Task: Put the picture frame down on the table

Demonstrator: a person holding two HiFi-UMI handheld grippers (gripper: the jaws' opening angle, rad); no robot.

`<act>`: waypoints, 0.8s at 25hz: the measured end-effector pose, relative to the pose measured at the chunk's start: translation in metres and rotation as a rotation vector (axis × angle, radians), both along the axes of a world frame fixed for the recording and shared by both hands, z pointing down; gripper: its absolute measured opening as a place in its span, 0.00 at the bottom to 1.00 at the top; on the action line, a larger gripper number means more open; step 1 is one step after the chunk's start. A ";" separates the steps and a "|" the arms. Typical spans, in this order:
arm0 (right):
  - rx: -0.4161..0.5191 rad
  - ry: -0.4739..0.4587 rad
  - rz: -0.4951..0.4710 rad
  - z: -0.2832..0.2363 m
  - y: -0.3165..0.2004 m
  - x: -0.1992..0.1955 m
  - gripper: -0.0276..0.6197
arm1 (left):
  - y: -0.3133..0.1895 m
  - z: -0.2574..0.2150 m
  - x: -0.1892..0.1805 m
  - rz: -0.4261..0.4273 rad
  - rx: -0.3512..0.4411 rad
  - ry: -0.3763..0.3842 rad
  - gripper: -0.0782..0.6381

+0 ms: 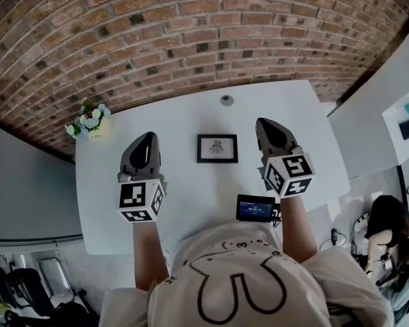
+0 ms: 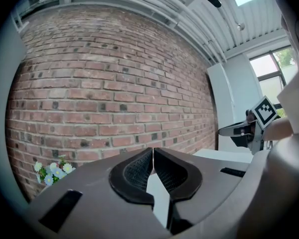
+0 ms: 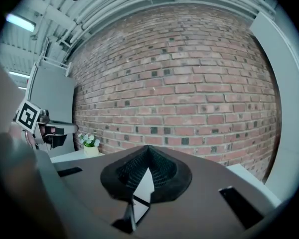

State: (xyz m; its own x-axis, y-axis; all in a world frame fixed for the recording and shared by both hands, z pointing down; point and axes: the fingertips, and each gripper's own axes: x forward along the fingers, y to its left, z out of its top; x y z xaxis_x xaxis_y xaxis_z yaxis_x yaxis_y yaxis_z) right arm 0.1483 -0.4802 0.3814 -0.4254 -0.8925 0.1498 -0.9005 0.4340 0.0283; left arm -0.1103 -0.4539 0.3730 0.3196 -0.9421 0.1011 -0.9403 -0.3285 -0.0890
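Nearest the person, a small blue-lit screen sits at the white table's near edge; above the tabletop both grippers are held about level, the left gripper and right gripper each pinched fully together on nothing; between them the picture frame lies on the table, touched by neither; flowers stand at the far left corner; a brick wall rises behind.

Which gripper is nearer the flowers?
Left. In the head view the left gripper sits just right of the flowers. The right gripper is farther off, on the other side of the frame.
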 end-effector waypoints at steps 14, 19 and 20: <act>0.316 0.111 -0.092 -0.080 0.025 -0.025 0.07 | 0.013 -0.055 0.007 0.023 0.193 -0.020 0.13; 0.329 0.124 -0.097 -0.084 0.026 -0.026 0.07 | 0.014 -0.058 0.007 0.023 0.204 -0.015 0.13; 0.330 0.125 -0.099 -0.085 0.026 -0.026 0.07 | 0.015 -0.058 0.007 0.021 0.204 -0.013 0.13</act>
